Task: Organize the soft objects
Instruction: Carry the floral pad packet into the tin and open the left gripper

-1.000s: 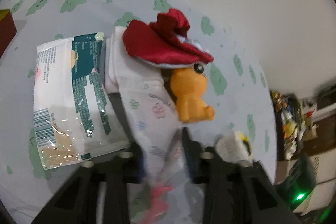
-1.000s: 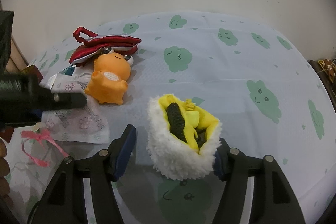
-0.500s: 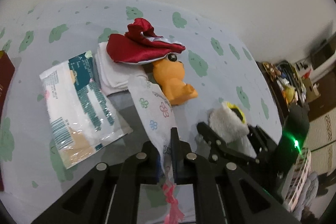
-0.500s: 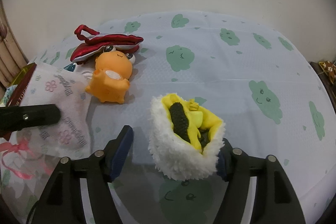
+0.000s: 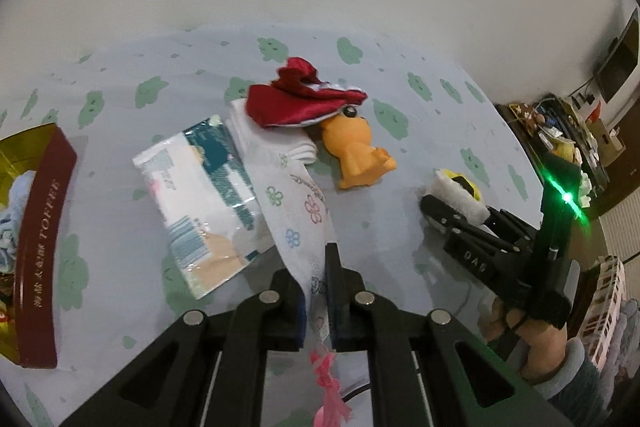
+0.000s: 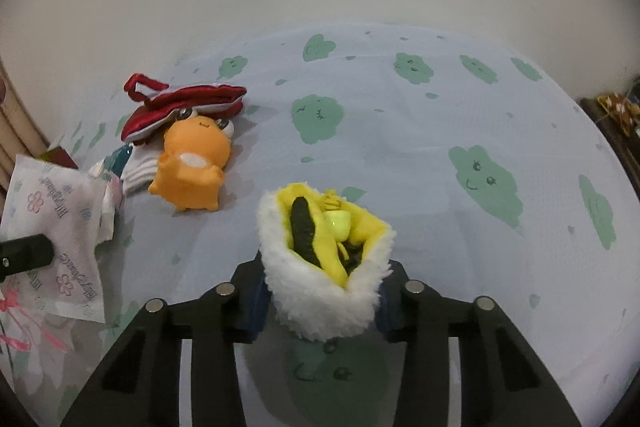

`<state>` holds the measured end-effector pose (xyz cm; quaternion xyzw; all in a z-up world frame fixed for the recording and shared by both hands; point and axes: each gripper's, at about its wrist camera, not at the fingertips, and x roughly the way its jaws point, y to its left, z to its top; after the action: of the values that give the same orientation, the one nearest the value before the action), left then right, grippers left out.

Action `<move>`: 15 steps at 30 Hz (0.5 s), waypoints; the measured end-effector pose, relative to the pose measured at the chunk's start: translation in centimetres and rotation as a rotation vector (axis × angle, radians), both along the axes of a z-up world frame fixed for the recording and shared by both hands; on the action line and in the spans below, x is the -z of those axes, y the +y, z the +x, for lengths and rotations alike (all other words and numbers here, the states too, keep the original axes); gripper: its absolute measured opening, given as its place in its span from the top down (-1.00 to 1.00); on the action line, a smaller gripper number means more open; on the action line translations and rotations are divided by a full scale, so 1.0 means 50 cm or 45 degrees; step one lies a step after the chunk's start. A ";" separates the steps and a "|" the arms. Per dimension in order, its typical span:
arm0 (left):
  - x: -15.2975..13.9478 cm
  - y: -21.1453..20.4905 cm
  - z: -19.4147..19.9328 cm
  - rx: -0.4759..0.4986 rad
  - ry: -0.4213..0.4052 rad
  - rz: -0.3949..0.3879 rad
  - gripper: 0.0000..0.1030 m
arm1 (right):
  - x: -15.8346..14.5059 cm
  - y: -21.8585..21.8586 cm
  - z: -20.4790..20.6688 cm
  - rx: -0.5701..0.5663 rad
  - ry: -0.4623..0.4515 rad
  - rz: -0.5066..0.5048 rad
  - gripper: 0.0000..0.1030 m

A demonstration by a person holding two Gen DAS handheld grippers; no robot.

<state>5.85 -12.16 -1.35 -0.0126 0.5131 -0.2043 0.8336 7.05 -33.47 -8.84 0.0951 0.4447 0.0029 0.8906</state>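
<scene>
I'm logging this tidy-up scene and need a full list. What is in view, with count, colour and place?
Floral cloth bag: 1, white with a pink ribbon, clamped in the left tongs.
Fluffy item: 1, white fleece with yellow lining, gripped by the right tongs.
Plush toy: 1, orange, on the bedsheet.
Satin pouch: 1, red, over the plush's head.
Folded cloth: 1, white, under the pouch.
Packet: 1, white and teal, left of the bag.
Toffee box: 1, dark red and gold, far left.
Bedsheet: 1, pale blue, green clouds.
Left tongs: black, shut.
Right tongs: black, shut.
</scene>
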 end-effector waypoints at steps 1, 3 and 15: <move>-0.003 0.009 -0.001 -0.004 -0.005 -0.005 0.87 | 0.000 0.000 0.000 0.004 0.000 -0.004 0.28; -0.009 0.020 0.000 -0.013 -0.017 0.000 0.87 | -0.001 0.004 0.001 0.005 0.004 -0.027 0.29; -0.052 0.097 0.014 -0.089 -0.065 -0.018 0.87 | -0.003 0.022 0.001 0.001 0.019 -0.112 0.31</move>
<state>6.54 -7.33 1.25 -0.0312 0.4894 -0.1789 0.8530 7.11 -32.39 -8.70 0.0560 0.4511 -0.0176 0.8906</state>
